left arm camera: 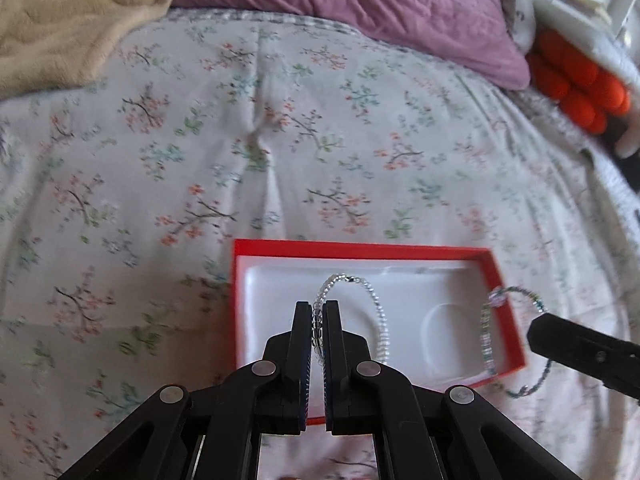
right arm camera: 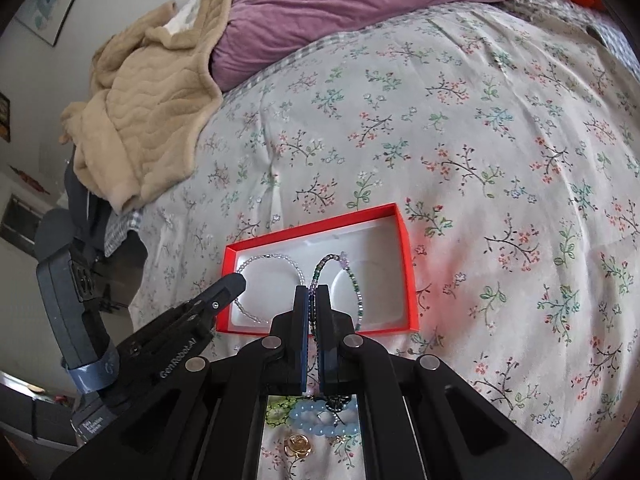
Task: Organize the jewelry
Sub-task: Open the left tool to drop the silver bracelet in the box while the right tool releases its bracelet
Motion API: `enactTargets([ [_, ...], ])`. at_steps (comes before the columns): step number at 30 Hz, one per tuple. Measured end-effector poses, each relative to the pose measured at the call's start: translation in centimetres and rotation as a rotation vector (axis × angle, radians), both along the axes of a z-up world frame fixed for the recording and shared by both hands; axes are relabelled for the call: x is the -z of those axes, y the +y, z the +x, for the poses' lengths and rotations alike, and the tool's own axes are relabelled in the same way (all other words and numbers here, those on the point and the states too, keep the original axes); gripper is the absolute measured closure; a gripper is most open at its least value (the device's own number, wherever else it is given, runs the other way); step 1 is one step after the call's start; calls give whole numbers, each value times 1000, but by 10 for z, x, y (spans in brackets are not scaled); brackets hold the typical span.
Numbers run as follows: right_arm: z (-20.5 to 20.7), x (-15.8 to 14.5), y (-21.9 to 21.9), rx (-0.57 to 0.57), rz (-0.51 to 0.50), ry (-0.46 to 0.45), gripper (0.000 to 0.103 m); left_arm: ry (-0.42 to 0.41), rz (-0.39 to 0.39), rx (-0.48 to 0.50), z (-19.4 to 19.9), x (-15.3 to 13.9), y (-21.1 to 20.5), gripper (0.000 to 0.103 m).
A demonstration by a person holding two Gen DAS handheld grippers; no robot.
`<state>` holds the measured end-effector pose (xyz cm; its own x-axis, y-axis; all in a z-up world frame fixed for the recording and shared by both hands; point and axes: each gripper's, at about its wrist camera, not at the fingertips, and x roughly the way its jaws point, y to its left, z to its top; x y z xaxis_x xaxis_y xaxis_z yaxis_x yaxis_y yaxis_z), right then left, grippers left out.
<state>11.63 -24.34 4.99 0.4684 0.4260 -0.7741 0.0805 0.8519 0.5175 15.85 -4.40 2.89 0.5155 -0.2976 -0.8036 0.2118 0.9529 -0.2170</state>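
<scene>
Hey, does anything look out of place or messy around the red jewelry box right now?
Nothing looks damaged. A small heap of jewelry lies loose on the floral bedspread, outside the red box: pale blue beads, something green, a gold piece. Each gripper holds a bracelet over the box: left clear beads, right dark beads.

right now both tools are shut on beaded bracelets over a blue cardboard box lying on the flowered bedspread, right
Not quite: the open cardboard box is red with a white liner, not blue, as the right wrist view shows. The rest holds: the left tool is shut on the clear beaded bracelet, the right tool on the green and purple beaded bracelet, over the flowered bedspread.
</scene>
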Motion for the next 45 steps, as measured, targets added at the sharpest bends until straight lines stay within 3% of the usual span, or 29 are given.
enactTargets([
  [2,1,1,5,-7,-7,-1,100,-5,22,-5,0,1,2,101],
  [4,3,3,11,-17,-19,0,100,-1,39,-5,0,1,3,94],
  [6,4,4,18,-30,-32,-1,100,-4,51,2,-2,0,3,73],
  [10,6,1,27,-49,-45,-13,100,-25,105,15,-11,-4,3,61],
  [18,13,0,32,-65,-43,-41,100,-31,218,-36,-24,-9,20,21],
  [26,20,24,14,-26,-123,15,100,-7,282,-51,-40,-6,21,11],
  [33,21,29,9,-36,-120,34,100,39,245,-85,-48,-5,25,1],
  [39,22,26,20,-63,-108,33,98,76,255,-108,-49,2,31,1],
  [41,23,28,21,-65,-109,42,93,76,263,-105,-51,3,32,1],
  [43,23,27,18,-59,-109,44,74,74,270,-103,-51,3,34,1],
  [45,20,26,13,-44,-101,41,66,72,272,-104,-52,3,36,1],
])
